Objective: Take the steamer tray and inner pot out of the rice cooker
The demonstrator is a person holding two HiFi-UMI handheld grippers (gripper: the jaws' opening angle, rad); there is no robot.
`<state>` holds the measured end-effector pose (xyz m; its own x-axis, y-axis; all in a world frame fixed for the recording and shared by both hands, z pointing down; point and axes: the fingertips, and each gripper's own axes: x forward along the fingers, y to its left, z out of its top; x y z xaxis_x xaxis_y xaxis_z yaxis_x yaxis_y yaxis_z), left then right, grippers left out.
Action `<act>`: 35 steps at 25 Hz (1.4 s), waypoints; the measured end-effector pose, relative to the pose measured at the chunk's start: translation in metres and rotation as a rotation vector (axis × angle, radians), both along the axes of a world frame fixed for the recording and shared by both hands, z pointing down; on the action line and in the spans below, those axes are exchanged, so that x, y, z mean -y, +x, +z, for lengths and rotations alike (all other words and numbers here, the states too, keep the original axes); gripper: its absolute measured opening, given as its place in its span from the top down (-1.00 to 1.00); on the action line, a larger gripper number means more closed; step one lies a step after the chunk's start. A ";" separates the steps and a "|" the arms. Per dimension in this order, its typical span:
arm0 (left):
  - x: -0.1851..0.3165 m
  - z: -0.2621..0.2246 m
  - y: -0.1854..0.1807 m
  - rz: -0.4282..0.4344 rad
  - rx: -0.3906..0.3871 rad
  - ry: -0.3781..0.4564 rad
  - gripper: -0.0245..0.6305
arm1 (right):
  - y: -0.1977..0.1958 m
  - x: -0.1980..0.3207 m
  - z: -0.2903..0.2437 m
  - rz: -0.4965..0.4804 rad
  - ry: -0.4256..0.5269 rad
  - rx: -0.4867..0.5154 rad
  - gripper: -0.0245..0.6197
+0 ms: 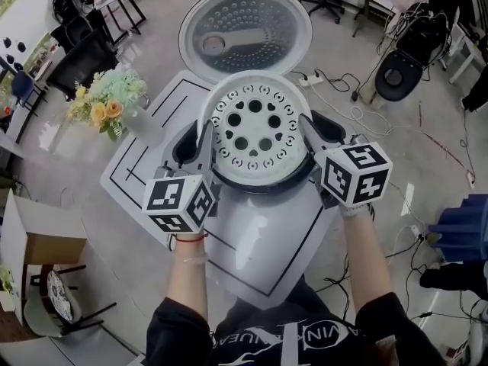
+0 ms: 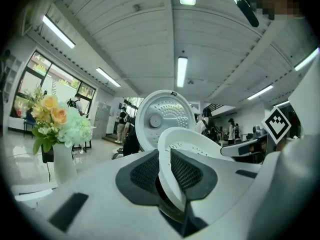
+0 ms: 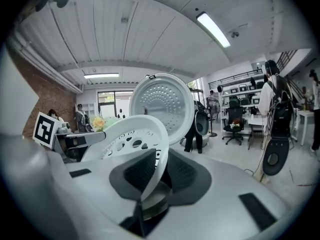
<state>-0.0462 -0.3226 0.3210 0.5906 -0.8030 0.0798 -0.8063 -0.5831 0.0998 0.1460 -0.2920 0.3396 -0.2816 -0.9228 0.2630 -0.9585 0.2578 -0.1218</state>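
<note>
I have both claws on the steamer tray [image 1: 254,130]. The left claw [image 1: 204,139] is clamped on its left rim and the right claw [image 1: 311,132] on its right rim. In each gripper view the thin white edge sits pinched between the dark pads of the left claw [image 2: 167,169] and the right claw [image 3: 155,171].

The perforated tray sits at the middle of the head view, over the mouth of the rice cooker [image 1: 329,124]. It is tilted, its far edge higher. The cooker's lid [image 1: 245,25] stands open at the upper centre of the frame. Just under the tray I see a curved metallic rim that looks like the inner pot [image 3: 157,199], down in the cooker.

The cooker rests on a white tabletop [image 1: 259,242] with black lines, and a vase of flowers [image 1: 107,101] stands at its left.
</note>
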 end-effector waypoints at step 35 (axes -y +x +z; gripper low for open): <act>-0.084 0.004 -0.233 -0.451 -0.011 -0.079 0.76 | -0.230 -0.023 -0.021 -0.379 0.062 -0.046 0.71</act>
